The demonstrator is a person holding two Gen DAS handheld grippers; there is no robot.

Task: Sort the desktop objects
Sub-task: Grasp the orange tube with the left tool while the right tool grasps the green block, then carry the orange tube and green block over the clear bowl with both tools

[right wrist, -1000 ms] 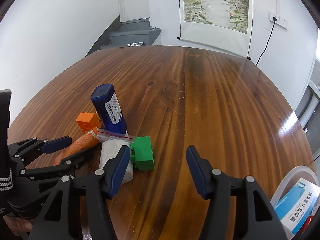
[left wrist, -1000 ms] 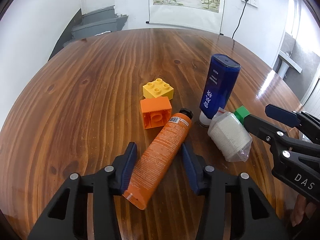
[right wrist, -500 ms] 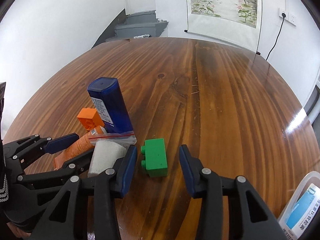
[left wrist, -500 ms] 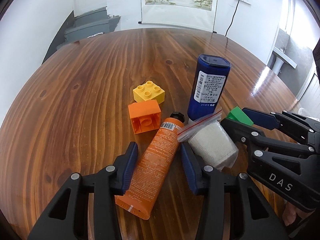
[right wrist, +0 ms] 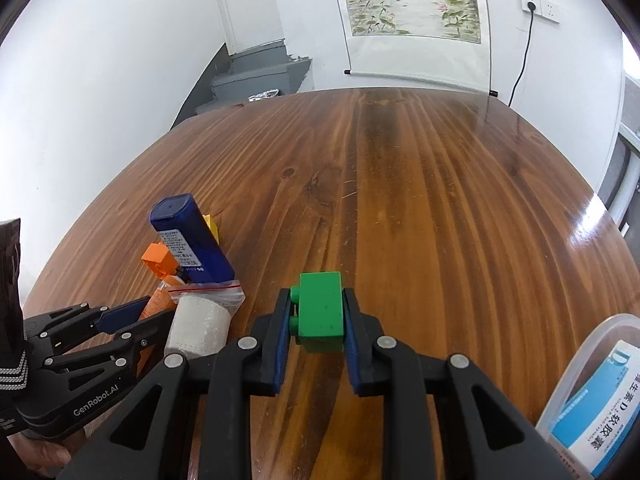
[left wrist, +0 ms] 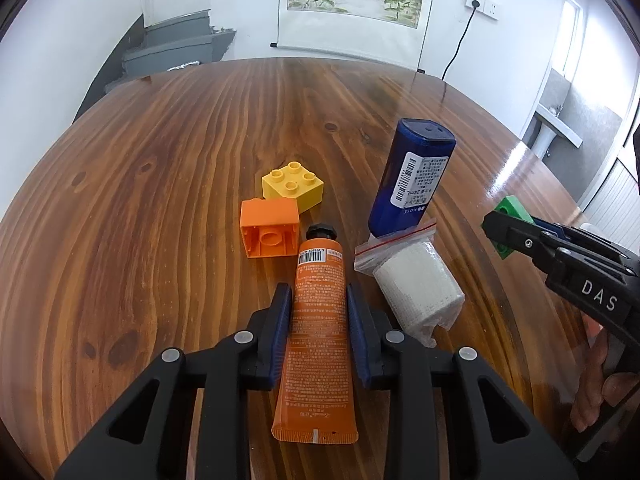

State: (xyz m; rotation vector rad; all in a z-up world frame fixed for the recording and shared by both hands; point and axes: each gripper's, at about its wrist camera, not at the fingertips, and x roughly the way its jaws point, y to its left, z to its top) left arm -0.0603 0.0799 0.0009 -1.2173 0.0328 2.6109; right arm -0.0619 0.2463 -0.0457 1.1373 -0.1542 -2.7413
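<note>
One wooden table (left wrist: 160, 200) below white walls (right wrist: 100, 80).

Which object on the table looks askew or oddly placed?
The blue bottle stands tilted, cap end down, its base resting on the zip bag's edge holding a white bandage roll. The orange brick lies on its side.

**Both tools squeeze shut**

The left tool (left wrist: 318, 308) points down at a slant. Its jaws are closing, and the blue pads touch both sides of the orange tube (left wrist: 318, 320) between them. The right tool (right wrist: 316, 316) also slants down. Its blue pads press on both sides of the green block (right wrist: 322, 308), so it is clamped tight. Bare fingers (left wrist: 600, 392) wrap around the handle of the right tool. A dark sleeve with white stripes (right wrist: 10, 344) shows behind the left tool.
</note>
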